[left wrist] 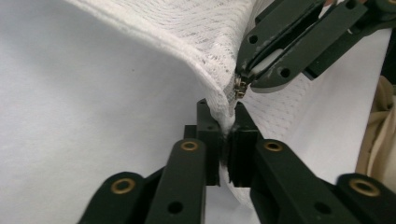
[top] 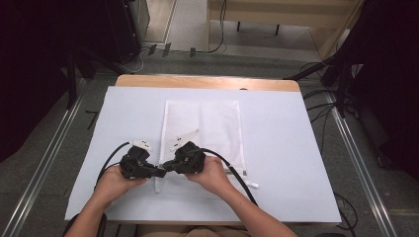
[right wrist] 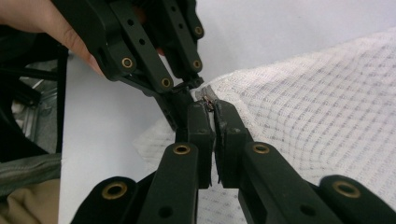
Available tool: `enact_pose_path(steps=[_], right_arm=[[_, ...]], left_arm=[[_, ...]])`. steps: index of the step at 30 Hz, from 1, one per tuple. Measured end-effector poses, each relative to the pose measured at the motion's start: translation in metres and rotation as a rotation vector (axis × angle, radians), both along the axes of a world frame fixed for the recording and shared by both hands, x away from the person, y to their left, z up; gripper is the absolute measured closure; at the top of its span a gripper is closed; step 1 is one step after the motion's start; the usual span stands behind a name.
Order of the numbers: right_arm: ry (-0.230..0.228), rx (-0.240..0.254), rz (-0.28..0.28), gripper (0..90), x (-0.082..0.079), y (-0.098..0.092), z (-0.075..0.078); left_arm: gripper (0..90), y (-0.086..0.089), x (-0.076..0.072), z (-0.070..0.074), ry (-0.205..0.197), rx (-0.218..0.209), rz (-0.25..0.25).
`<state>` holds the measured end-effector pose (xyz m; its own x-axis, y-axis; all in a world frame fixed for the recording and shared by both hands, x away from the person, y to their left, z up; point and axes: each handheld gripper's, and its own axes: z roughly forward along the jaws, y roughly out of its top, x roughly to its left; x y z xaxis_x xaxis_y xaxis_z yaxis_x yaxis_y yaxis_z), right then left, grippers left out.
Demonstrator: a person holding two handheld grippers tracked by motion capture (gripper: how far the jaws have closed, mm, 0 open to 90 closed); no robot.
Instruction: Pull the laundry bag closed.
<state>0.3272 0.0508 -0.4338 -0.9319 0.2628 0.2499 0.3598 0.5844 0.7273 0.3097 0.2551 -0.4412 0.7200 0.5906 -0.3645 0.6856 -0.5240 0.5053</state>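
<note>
Forearms enter from the near edge of the white surface [top: 276,148]. White mesh bag [top: 217,123] lies flat mid-surface, near-left corner lifted. Left gripper [left wrist: 227,140] has its jaws pressed together on that corner's hem, fabric bunched between them. Right gripper [right wrist: 214,114], tip to tip with the left, has jaws pinching the small metal zipper pull [left wrist: 239,87] at the same corner.
</note>
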Motion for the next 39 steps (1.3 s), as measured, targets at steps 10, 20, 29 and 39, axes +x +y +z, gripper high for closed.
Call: enact_pose_path(steps=[10, 20, 29, 39], right_arm=[[0.002, 0.002, 0.016, 88.2, 0.002, 0.000, -0.001], [0.010, 0.011, 0.026, 88.5, 0.004, -0.003, -0.002], [-0.017, -0.018, -0.035, 89.0, 0.005, -0.013, -0.011], [-0.032, -0.024, -0.020, 88.6, 0.005, -0.022, -0.009]], left_arm=[[85.4, 0.005, 0.002, 0.001, 0.020, -0.039, -0.005], [89.3, 0.004, 0.000, 0.006, 0.020, -0.034, 0.006], [89.6, 0.016, 0.000, 0.010, 0.008, -0.047, 0.029], [88.8, 0.014, 0.000, 0.008, -0.026, -0.058, 0.008]])
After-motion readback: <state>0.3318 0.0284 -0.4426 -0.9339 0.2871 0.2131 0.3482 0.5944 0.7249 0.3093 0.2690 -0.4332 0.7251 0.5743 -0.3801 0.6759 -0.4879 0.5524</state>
